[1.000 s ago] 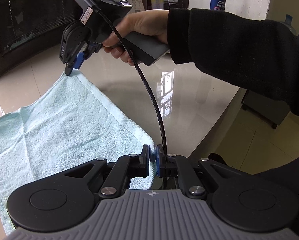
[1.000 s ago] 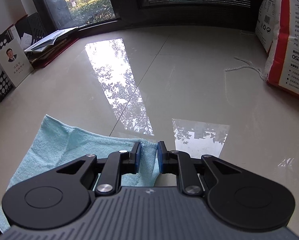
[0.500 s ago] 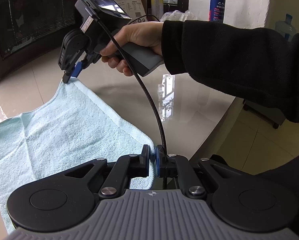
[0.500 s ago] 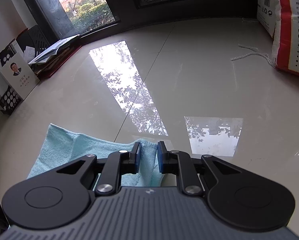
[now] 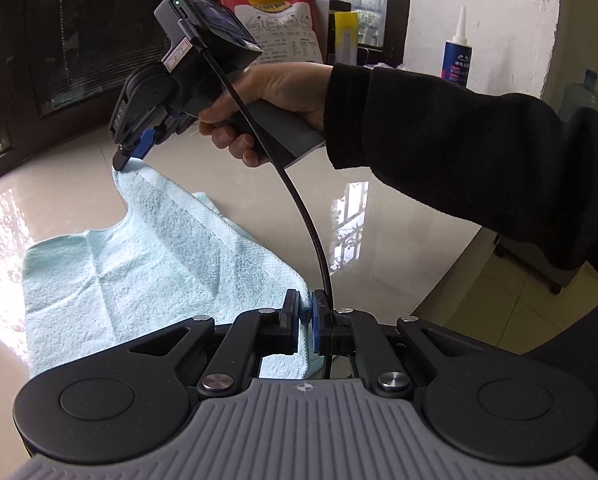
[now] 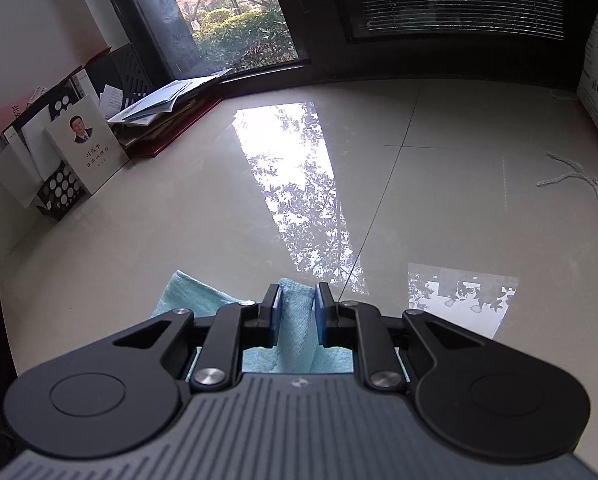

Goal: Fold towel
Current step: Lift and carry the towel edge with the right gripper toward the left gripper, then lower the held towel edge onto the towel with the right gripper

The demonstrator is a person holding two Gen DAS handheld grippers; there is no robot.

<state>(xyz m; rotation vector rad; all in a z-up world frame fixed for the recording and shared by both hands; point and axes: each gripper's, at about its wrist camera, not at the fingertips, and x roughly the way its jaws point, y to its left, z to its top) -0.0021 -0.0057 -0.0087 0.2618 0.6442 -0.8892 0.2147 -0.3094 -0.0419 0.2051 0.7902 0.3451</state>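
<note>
On the glossy tiled table (image 5: 379, 208), the light blue towel (image 5: 139, 280) lies mostly flat, with two corners of one long edge gripped.

Left gripper (image 5: 306, 316): clenched on the near corner of the towel. The cloth is pinched thin between the blue pads. This corner sits close to the table surface.

Right gripper (image 6: 297, 312): clamped on the far corner, with a thick fold of cloth bunched between the pads. The left wrist view shows the same gripper (image 5: 129, 156) held by a hand (image 5: 267, 108) in a black sleeve (image 5: 459, 152).

Change over the last second:
- The right gripper has risen and moved off the table. One second ago its tip rested at the surface with the corner lying flat.
- The far corner now hangs from the pads in a raised peak, and the edge slopes down from it to the flat part.
- The left gripper has barely shifted.

Meaning for the task: the fold has probably begun, led by the right side. The lift is uneven, so the left corner likely needs to rise to match before both corners are carried across to the opposite edge. Both grips appear secure.
</note>
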